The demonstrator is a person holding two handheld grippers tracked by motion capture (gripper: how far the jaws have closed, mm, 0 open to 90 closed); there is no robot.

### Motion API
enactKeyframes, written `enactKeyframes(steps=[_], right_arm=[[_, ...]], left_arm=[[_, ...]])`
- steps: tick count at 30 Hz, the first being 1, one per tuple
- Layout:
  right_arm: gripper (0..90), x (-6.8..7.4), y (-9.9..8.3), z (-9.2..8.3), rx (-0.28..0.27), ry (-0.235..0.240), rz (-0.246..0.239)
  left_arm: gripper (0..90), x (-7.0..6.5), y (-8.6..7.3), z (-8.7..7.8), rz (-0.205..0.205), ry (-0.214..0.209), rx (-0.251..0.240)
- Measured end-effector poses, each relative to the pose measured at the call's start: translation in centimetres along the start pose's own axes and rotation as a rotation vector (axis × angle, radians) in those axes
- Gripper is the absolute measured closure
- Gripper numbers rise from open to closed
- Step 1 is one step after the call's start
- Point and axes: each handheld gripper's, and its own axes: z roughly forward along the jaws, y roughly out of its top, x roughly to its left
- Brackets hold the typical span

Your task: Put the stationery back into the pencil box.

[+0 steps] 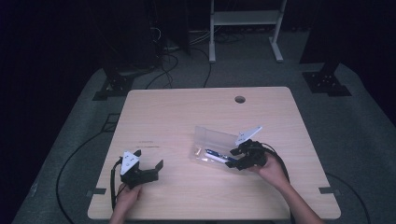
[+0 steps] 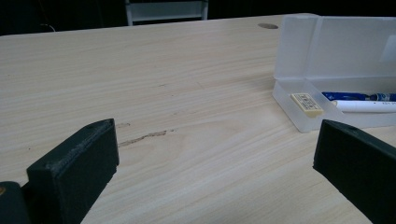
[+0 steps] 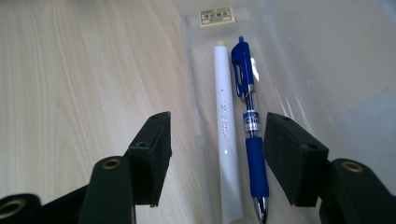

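A clear plastic pencil case (image 1: 212, 140) lies open on the wooden table (image 1: 187, 112), right of centre, with its lid standing up at the back. Inside it are a blue pen (image 3: 250, 121), a white stick pen (image 3: 224, 116) and a small eraser (image 3: 216, 16). My right gripper (image 3: 217, 128) hovers open at the case's right end (image 1: 232, 158), its jaws either side of the two pens without touching them. My left gripper (image 1: 148, 158) rests open near the front left of the table, nothing between its jaws (image 2: 217, 140). The left gripper view shows the case (image 2: 327, 51), eraser (image 2: 307, 103) and pens off to the right.
A round cable hole (image 1: 240, 99) sits near the table's far edge. Beyond the table are a white rack (image 1: 245, 18), floor cables (image 1: 168, 65) and two black stand bases (image 1: 327, 81). A dark scuff (image 2: 144, 136) marks the wood ahead of the left gripper.
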Motion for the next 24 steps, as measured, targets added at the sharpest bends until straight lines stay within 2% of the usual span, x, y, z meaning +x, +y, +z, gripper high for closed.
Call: enactKeyframes(steps=[11,24], right_arm=[[39.4,0.0,-1.4,-0.8,0.01,-0.014,0.016],[37.3,-0.2,-3.1,-1.9,-0.007,-0.035,0.03]], left_arm=[[0.0,0.0,0.0,0.0,0.0,0.001,0.0],[0.0,-0.1,0.0,0.0,0.005,0.001,-0.002]])
